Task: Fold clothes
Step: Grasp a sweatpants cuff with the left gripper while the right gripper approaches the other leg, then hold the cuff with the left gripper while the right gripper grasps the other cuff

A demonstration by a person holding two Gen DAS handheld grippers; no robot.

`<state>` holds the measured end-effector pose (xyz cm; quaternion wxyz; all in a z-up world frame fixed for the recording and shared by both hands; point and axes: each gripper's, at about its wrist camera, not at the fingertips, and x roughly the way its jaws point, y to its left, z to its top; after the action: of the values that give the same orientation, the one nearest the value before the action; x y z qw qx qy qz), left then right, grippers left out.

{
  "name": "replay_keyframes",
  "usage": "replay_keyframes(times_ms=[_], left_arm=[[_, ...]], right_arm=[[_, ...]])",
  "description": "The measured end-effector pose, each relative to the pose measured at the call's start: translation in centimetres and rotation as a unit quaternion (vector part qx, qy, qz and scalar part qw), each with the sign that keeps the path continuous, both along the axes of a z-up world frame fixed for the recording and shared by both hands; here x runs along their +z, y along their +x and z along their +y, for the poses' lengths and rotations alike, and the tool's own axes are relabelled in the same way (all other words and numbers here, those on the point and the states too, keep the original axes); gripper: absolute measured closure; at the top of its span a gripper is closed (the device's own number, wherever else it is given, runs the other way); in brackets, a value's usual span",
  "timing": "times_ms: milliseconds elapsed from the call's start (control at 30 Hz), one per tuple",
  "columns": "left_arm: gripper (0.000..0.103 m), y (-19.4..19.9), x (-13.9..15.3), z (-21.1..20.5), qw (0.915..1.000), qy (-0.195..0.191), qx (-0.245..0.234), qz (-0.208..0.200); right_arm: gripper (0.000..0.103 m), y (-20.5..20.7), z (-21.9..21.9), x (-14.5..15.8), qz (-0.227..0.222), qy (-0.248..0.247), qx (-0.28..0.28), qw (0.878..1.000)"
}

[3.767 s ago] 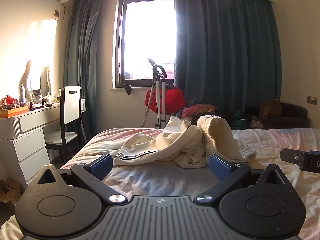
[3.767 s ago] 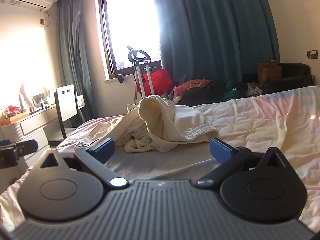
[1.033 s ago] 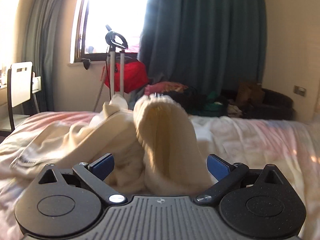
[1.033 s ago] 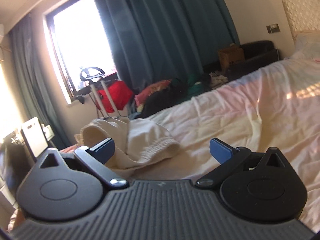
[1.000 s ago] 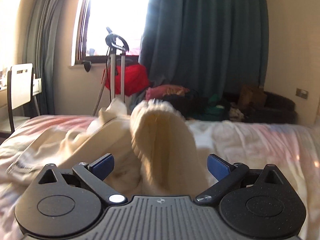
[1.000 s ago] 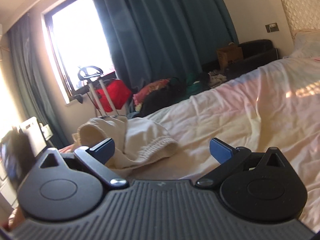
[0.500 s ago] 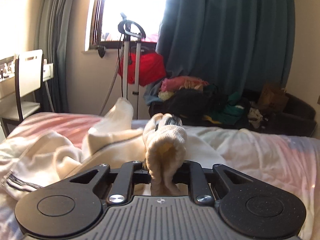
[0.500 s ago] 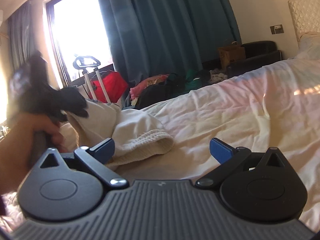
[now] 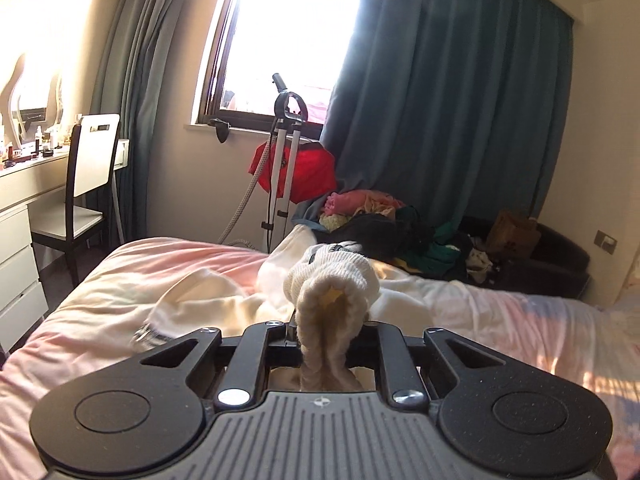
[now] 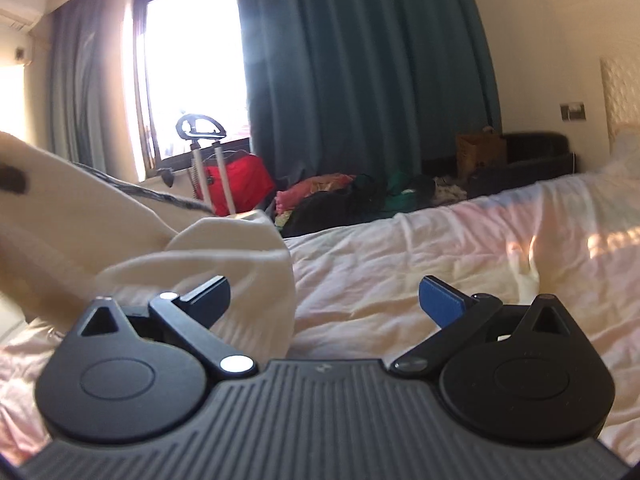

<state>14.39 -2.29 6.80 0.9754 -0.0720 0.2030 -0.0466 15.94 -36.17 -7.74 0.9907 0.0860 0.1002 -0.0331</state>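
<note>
A cream zip-up jacket (image 9: 208,296) lies crumpled on the bed (image 9: 140,264), which has a pink-white sheet. My left gripper (image 9: 330,328) is shut on the jacket's ribbed cuff (image 9: 332,280), which bulges out above the pinched jaws and is lifted off the sheet. In the right wrist view the jacket (image 10: 120,232) hangs raised across the left side, its zip edge showing near the top. My right gripper (image 10: 324,300) is open and low over the bed (image 10: 440,240). A fold of the jacket drapes around its left finger (image 10: 208,296); nothing is pinched.
A white chair (image 9: 90,168) and a dressing table (image 9: 24,184) stand left of the bed. Beyond the far edge are a garment steamer (image 9: 286,160), a red bag (image 9: 308,172), a heap of clothes (image 9: 380,220) and a dark armchair (image 9: 540,248). Bare sheet stretches to the right.
My left gripper closed on the ribbed cuff, then rose and pulled back with it. The jacket now hangs higher and nearer in the right wrist view. My right gripper rolled slightly.
</note>
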Motion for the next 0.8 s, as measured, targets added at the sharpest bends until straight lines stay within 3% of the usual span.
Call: replay_keyframes(times_ms=[167,233,267,300,333,400,500,600,733,800], left_arm=[[0.087,-2.3,-3.9,6.0,0.998,-0.032,0.023,0.049],[0.087,-2.6,-5.1,8.0,0.9974,-0.038,0.027,0.056],[0.087,-2.7,-5.6,8.9,0.9974,-0.04,0.027,0.054],[0.087,-2.8,-6.1,9.6,0.9972,-0.044,0.028,0.053],[0.087,-2.8,-6.6,10.3,0.997,-0.05,0.029,0.052],[0.087,-2.6,-7.9,11.4,0.996,-0.066,0.032,0.05],[0.087,-2.1,-10.0,12.2,0.9924,-0.1,0.045,0.055],[0.088,-1.3,-10.9,13.3,0.9851,-0.15,0.061,0.058],[0.088,-0.3,-11.3,15.3,0.97,-0.224,0.069,0.064],[0.088,0.0,-11.2,15.8,0.9679,-0.235,0.069,0.057]], right_arm=[[0.001,-0.1,3.7,-1.1,0.058,-0.036,0.052,0.996],[0.003,-0.2,4.3,-1.6,0.117,-0.011,0.086,0.989],[0.009,-0.3,4.4,-1.8,0.153,0.009,0.107,0.982],[0.027,-0.7,4.2,-2.0,0.177,0.043,0.128,0.975],[0.031,-1.2,4.1,-2.1,0.191,0.067,0.143,0.969],[0.03,-2.9,4.5,-2.1,0.198,0.066,0.155,0.966],[0.028,-3.6,6.0,-2.7,0.207,0.016,0.162,0.965],[0.029,-2.4,6.8,-4.1,0.245,0.031,0.186,0.951],[0.029,-0.4,8.0,-6.0,0.257,0.044,0.176,0.949],[0.029,0.6,9.0,-6.8,0.258,0.025,0.172,0.95]])
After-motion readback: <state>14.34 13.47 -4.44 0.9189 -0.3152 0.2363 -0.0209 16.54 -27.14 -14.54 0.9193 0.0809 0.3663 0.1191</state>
